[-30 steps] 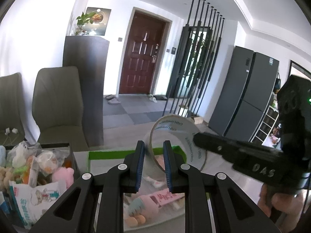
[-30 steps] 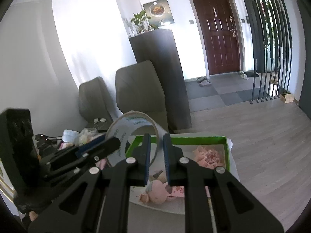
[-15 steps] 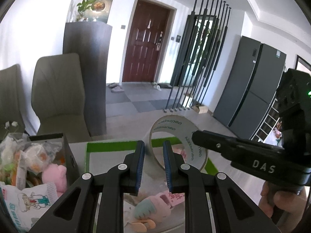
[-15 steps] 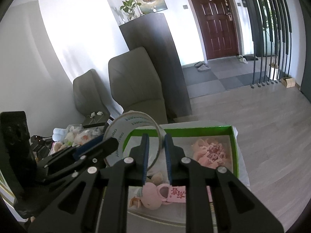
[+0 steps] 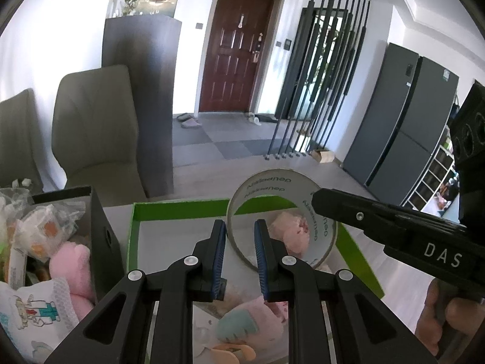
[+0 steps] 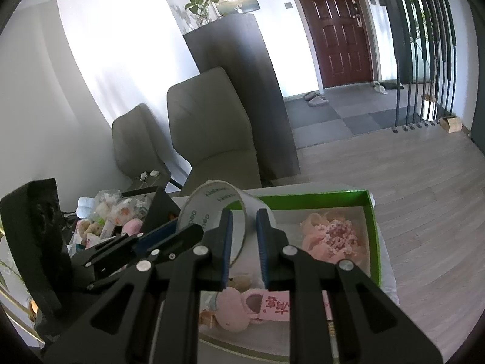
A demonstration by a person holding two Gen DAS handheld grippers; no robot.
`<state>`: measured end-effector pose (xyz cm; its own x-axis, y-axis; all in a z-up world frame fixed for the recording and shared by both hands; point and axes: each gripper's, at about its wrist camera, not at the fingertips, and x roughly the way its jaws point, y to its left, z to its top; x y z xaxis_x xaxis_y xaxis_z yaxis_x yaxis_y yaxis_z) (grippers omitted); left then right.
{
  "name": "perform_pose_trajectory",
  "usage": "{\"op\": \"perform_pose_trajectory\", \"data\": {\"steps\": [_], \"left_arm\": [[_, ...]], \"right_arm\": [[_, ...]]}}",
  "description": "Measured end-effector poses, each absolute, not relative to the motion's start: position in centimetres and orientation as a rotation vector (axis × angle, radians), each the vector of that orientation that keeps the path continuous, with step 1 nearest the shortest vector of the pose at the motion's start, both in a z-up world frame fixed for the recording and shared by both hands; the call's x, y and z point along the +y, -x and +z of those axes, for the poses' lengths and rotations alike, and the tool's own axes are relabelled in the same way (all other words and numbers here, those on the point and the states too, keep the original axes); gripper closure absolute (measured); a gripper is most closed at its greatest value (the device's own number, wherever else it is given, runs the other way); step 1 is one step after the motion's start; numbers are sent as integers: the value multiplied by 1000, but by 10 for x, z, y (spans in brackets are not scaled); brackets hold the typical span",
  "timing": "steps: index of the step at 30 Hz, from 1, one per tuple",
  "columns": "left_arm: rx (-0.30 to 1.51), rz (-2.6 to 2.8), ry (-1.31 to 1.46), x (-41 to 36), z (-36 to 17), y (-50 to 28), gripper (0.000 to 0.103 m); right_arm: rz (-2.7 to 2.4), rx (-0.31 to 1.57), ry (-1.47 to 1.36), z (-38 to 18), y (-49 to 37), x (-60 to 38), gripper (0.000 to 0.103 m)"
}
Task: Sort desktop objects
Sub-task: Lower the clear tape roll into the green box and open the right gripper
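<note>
**Inspector A:** Pose of both tools, please.

**Inspector B:** Both point forward and tilt downward over the green tray [image 5: 182, 209]. The left gripper [image 5: 240, 244] has its blue-padded fingers [image 5: 219, 242] nearly together, clamped on the near rim of the tape roll [image 5: 283, 188]. The right gripper [image 6: 244, 236] reaches in from the right side; its fingers [image 6: 226, 239] are likewise close together and pinch the wall of the same roll. A hand [image 5: 445, 318] wraps the right tool's handle at the lower right of the left view.

**Inspector A:** Legible writing?

**Inspector B:** "DAS" in white on the right tool's body. Printed lettering runs round the inside of the roll's core, mirrored and too distorted to read with confidence. A pink tag [image 6: 277, 305] in the tray carries red characters.

**Inspector A:** Orientation and location of the roll?

**Inspector B:** It stands on edge, held clear above the tray, its open hole facing roughly toward the left camera, axis near level. Below it lie a pink plush [image 6: 329, 236] and a pink toy [image 6: 233, 309]. A black box [image 5: 100, 236] of packets stands just left of the tray on the bench [image 6: 386, 270].
</note>
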<state>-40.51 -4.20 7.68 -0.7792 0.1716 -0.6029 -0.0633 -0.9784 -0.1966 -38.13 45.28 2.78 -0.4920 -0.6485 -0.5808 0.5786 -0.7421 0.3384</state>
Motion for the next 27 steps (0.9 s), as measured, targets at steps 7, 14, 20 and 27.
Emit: {"op": "perform_pose_trajectory", "data": {"steps": [7, 14, 20, 27], "left_arm": [[-263, 2844, 1056, -46, 64, 413, 84], [-230, 2862, 1129, -45, 53, 422, 84], [-223, 2848, 1174, -44, 44, 426, 84], [-184, 2854, 1196, -42, 40, 431, 84]], "right_arm": [[-2216, -123, -960, 12, 389, 444, 85], [-2190, -127, -1013, -7, 397, 437, 85], [-2182, -124, -1050, -17, 401, 435, 84], [-2173, -102, -1088, -26, 403, 429, 78]]}}
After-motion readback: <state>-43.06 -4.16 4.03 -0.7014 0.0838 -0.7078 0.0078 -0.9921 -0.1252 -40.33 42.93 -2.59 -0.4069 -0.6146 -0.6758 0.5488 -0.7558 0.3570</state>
